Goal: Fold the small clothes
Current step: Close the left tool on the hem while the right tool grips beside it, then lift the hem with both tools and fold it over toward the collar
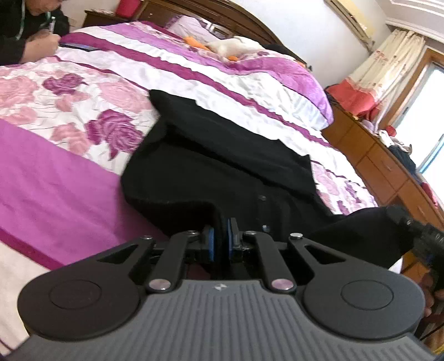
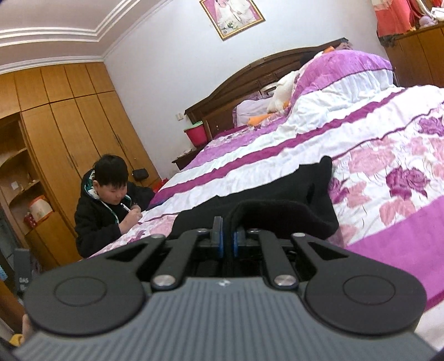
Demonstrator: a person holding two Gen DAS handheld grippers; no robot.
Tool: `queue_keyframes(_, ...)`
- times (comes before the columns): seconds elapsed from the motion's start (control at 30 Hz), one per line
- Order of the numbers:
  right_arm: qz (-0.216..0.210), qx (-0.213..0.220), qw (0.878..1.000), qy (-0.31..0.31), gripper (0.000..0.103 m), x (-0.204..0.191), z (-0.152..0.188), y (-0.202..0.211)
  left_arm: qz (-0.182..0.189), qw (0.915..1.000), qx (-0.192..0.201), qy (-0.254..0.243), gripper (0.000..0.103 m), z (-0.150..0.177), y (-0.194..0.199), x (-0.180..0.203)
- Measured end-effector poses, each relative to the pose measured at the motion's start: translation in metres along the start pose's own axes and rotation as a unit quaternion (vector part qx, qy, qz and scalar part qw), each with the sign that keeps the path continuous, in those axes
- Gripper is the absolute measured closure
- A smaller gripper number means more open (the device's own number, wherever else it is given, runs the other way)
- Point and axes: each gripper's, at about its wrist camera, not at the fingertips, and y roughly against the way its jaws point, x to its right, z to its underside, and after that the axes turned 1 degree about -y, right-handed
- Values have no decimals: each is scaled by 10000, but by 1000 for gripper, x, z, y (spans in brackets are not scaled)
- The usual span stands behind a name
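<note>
White walls, dark wooden headboard (image 2: 266,80), wooden wardrobe (image 2: 69,116), curtained bright window (image 1: 427,111), framed picture (image 2: 231,17)

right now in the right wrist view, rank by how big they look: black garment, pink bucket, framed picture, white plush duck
1. black garment, though it is nearest the camera
2. framed picture and white plush duck: look alike, not ranked
3. pink bucket

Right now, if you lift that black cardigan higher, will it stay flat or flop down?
Probably flop: the black cardigan already sags and creases between the left gripper and right gripper, whose jaws pinch its edge. It looks soft and knitted, so likely light. Its buttons may swing.
</note>
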Motion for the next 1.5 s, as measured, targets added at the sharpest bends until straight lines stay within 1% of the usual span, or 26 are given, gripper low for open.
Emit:
queue_keyframes(0.07, -16, 24, 10000, -14, 94, 0, -2, -2, -130, 9999, 19, 50, 92, 3, 3, -5)
queue_keyframes(0.17, -40, 24, 10000, -70, 94, 0, -2, -5, -196, 9995, -94, 217, 91, 9, 4, -14)
queue_keyframes(0.27, -53, 16, 9999, -87, 94, 0, 0, -4, -117, 9989, -272, 364, 91, 16, 2, -21)
queue_keyframes(0.47, -69, 24, 9999, -103, 94, 1, 2, -2, -55, 9980, -549, 320, 91, 28, -10, -21)
queue_keyframes(0.57, -57, 32, 9999, -111, 94, 2, 2, -1, 26, 9962, -762, 426, 91, 35, -20, -22)
queue_keyframes(0.77, -33, 3, 9997, -232, 94, 5, 11, 2, -131, 9911, -1204, 547, 90, 45, -37, -27)
queue_keyframes(0.83, -9, -17, 9996, -289, 94, 6, 15, 4, -174, 9895, -1287, 626, 81, 46, -40, -30)
queue_keyframes(0.9, 6, -16, 9994, -349, 94, 8, 18, 6, -141, 9885, -1350, 664, 66, 48, -42, -31)
queue_keyframes(0.93, 19, -6, 9993, -385, 94, 9, 19, 8, -104, 9885, -1366, 639, 63, 48, -43, -30)
queue_keyframes(1.0, 43, 15, 9990, -445, 94, 11, 20, 10, -63, 9889, -1398, 508, 54, 48, -45, -26)
queue_keyframes(1.07, 57, 26, 9987, -499, 94, 13, 21, 12, -39, 9889, -1455, 305, 51, 48, -48, -19)
queue_keyframes(1.13, 61, 24, 9987, -508, 94, 14, 21, 12, -26, 9896, -1434, 104, 51, 49, -49, -13)
queue_keyframes(1.17, 55, 20, 9987, -507, 94, 15, 22, 12, -8, 9900, -1411, 40, 55, 49, -48, -10)
queue_keyframes(1.2, 52, 17, 9987, -512, 94, 15, 22, 12, -4, 9907, -1363, -12, 69, 48, -48, -9)
queue_keyframes(1.27, 47, 10, 9986, -533, 94, 16, 23, 12, -1, 9921, -1251, -99, 85, 46, -43, -7)
queue_keyframes(1.3, 48, 12, 9985, -543, 94, 17, 23, 12, 25, 9930, -1178, -99, 87, 44, -39, -6)
queue_keyframes(1.37, 55, 38, 9985, -549, 94, 17, 22, 13, 116, 9949, -995, -77, 89, 39, -30, -4)
queue_keyframes(1.5, 53, 161, 9982, -581, 94, 18, 15, 15, 337, 9981, -522, -15, 92, 17, -10, 2)
